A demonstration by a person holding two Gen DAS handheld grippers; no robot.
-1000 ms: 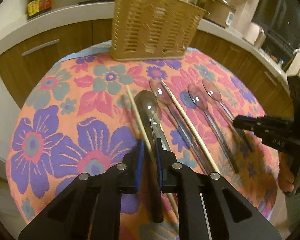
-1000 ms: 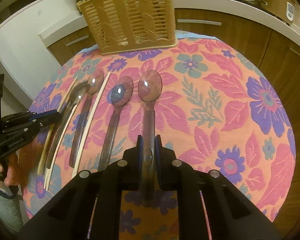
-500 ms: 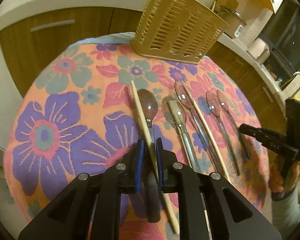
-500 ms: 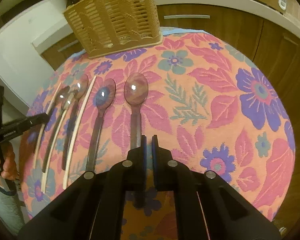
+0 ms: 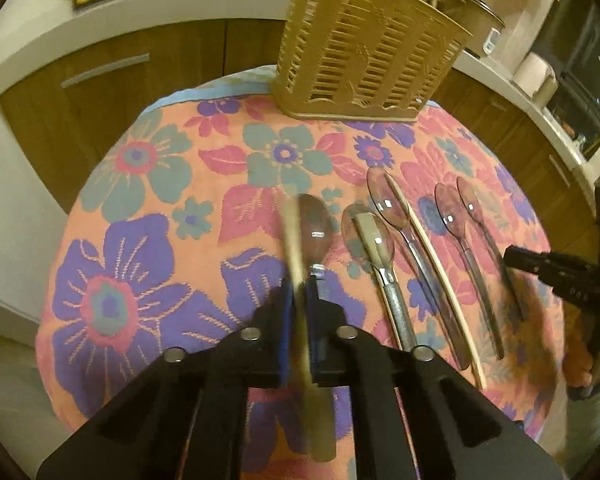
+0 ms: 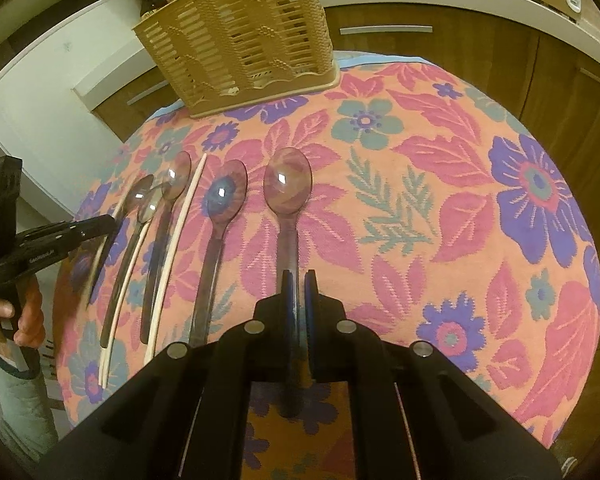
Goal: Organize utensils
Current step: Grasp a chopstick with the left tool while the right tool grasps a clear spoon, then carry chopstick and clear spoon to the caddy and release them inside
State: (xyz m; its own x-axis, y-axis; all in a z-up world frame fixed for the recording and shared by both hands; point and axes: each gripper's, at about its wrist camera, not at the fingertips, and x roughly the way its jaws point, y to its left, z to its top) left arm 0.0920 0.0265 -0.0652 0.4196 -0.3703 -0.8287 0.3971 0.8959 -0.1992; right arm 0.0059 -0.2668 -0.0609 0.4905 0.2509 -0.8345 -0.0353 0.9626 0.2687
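From the left wrist, the chopstick [image 5: 296, 248] ran lengthwise away from the camera, its far end toward the slotted utensil basket [image 5: 364, 44], pale and smeared by blur. The left gripper [image 5: 299, 294] had its fingers pinched on it above the flowered tablecloth [image 5: 140, 240], beside a smoky plastic spoon [image 5: 314, 228].

From the right wrist, a translucent purple spoon [image 6: 288, 196] lay flat, bowl toward the basket [image 6: 240, 36]. The right gripper [image 6: 299, 292] straddled its handle, fingers close together; whether they gripped it, I couldn't tell.

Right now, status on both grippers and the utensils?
Left gripper shut on chopstick, lifting. Right gripper shut on clear spoon, spoon on cloth. Basket ahead, path open.
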